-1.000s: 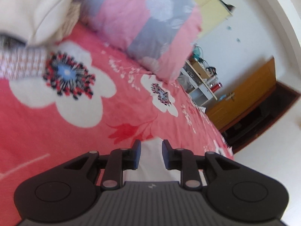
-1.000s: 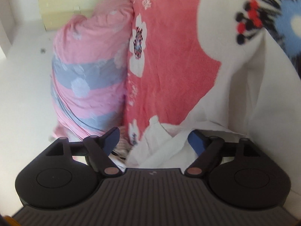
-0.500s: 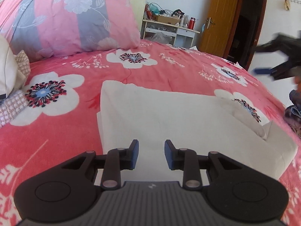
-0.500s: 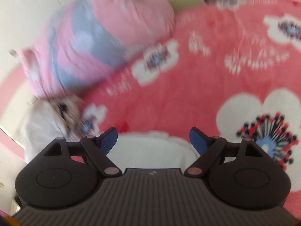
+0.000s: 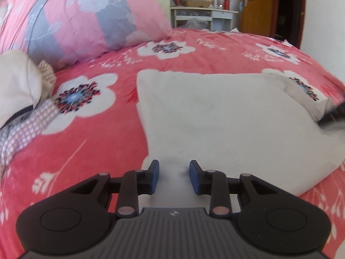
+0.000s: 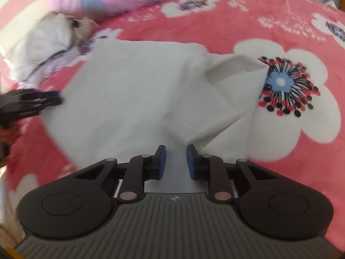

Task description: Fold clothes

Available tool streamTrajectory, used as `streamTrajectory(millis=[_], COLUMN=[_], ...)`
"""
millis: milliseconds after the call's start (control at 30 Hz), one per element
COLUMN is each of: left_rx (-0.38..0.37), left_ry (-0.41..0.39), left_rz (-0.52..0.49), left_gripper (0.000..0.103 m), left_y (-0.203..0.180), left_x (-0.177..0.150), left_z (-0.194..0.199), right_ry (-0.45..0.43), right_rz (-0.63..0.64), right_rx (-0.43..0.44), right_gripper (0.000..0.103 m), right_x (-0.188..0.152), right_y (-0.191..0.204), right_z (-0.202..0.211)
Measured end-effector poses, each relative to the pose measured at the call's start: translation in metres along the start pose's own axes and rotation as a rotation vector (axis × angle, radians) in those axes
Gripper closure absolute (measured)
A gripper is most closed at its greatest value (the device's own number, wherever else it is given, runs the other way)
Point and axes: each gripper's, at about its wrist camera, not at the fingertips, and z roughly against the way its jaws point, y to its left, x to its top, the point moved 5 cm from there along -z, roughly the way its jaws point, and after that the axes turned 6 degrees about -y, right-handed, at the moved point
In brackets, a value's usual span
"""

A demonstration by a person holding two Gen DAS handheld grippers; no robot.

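Showing a crumpled corner of the white garment, only the right view; both hand-held grippers unclenched.

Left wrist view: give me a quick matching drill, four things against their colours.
Things:
1. garment
2. bedspread
3. door
4. pillow

Colours:
a. pink with grey bands
b. brown wood
c. white
d. red with white flowers

Pairs: 1-c, 2-d, 3-b, 4-a
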Motion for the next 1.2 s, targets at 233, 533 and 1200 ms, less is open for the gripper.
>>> streamTrajectory(millis=[233,533,1200], left_rx=[0.008,0.019,-0.204], left_ry=[-0.001,0.007,0.028], left_rz=[0.012,0.030,0.594], left_gripper=[0.068,0.067,0.037], left_y=[0.006,0.007,0.054], left_x=[-0.004,-0.004,-0.048], left_z=[0.003,-0.002,0.091], right_ry=[-0.461,-0.184,-0.208], right_rz=[-0.600,-0.351,-0.860], right_rx=[0.027,0.216,0.182], right_gripper=[0.082,0.082,0.028], right_x=[0.028,-0.004,-0.146], right_y=[-0.111,-0.055,-0.031], right_z=[0.044,0.042,0.146])
